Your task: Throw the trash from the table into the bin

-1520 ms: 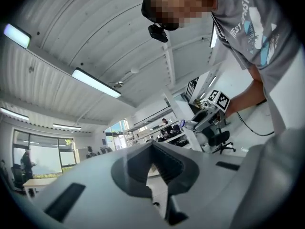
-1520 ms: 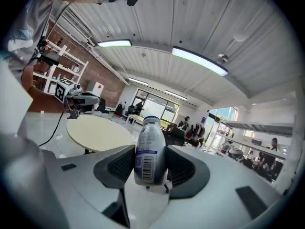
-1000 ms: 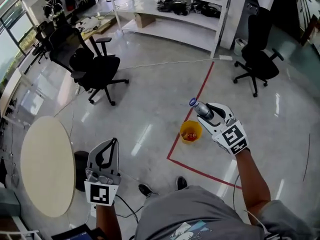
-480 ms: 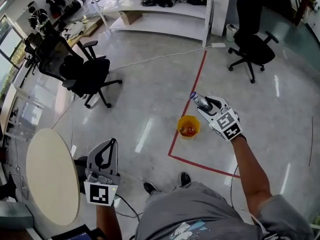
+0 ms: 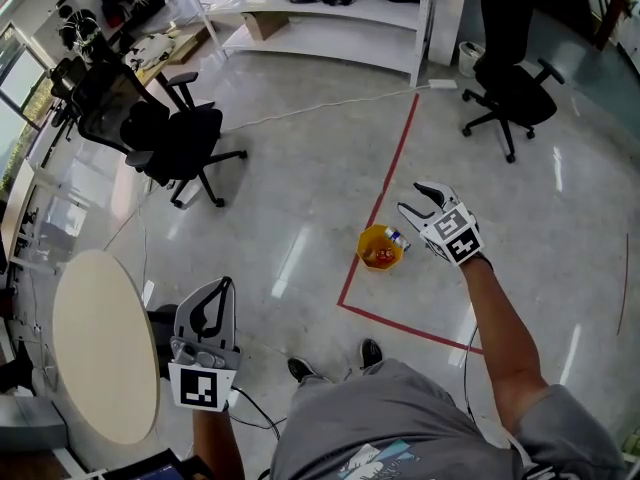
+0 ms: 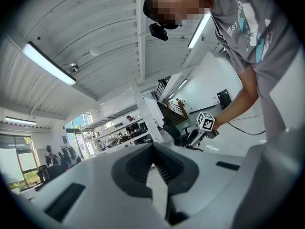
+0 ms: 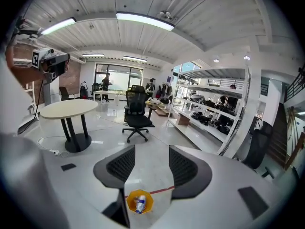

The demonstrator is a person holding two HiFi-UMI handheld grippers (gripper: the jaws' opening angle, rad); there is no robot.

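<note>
A yellow bin point(image 5: 367, 247) stands on the floor beside a red tape line. A bottle point(image 5: 397, 238) lies in it against the near rim, along with a bit of red trash. In the right gripper view the bin point(image 7: 129, 200) and bottle point(image 7: 139, 203) show straight below the jaws. My right gripper point(image 5: 413, 198) hangs just above and right of the bin, open with nothing between its pads point(image 7: 123, 163). My left gripper point(image 5: 228, 286) is held low at the left, near the round table point(image 5: 100, 348), its jaws together and nothing held.
Black office chairs point(image 5: 165, 133) point(image 5: 510, 88) stand on the glossy floor. White shelving point(image 5: 330, 23) runs along the back. A red tape line point(image 5: 385, 193) passes the bin. The person's shoes point(image 5: 330, 363) are just behind the bin.
The bottle that stuck out of my right gripper now lies in the yellow bin. The right gripper has come down closer to the bin and holds nothing. The left gripper has hardly moved.
</note>
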